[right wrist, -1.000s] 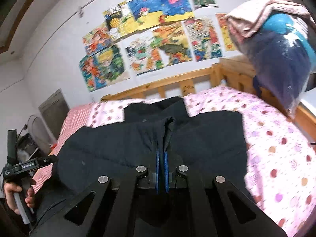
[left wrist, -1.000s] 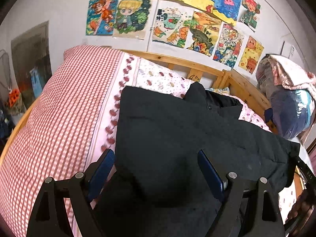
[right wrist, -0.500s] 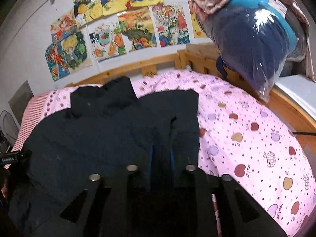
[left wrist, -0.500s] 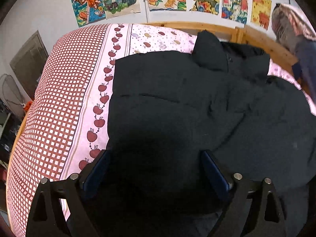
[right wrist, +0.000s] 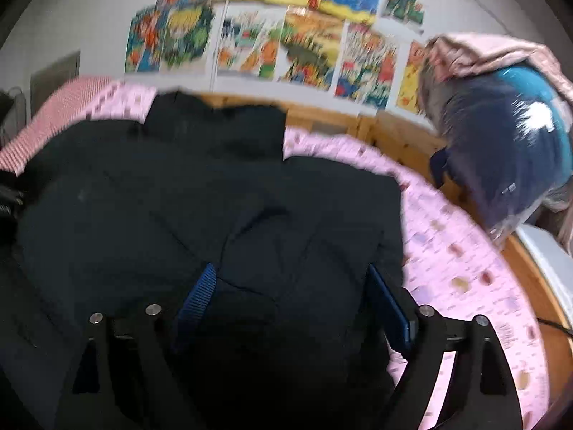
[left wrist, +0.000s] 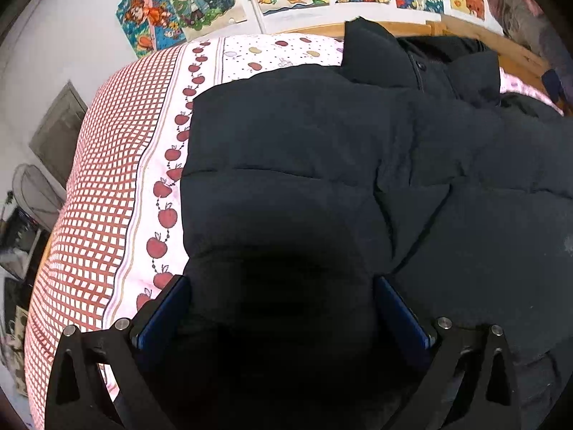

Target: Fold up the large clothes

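A large black padded jacket (left wrist: 322, 150) lies spread on the bed, collar toward the headboard; it also fills the right wrist view (right wrist: 200, 200). My left gripper (left wrist: 283, 297) is open, its blue pads wide apart over the jacket's near left part, with dark fabric bulging between them. My right gripper (right wrist: 290, 290) is open over the jacket's near right part, with blue pads on either side of the fabric. The right wrist view is blurred by motion.
The bed has a pink apple-print sheet (right wrist: 462, 251) and a red checked part (left wrist: 93, 193) at the left. A wooden headboard (right wrist: 340, 122) stands behind. A plastic-wrapped bundle of bedding (right wrist: 508, 143) sits at the right. Drawings cover the wall (left wrist: 200, 0).
My right gripper was shut on a fold of the jacket; it has let go and stands open. Both grippers came down lower over the jacket, which now lies flatter.
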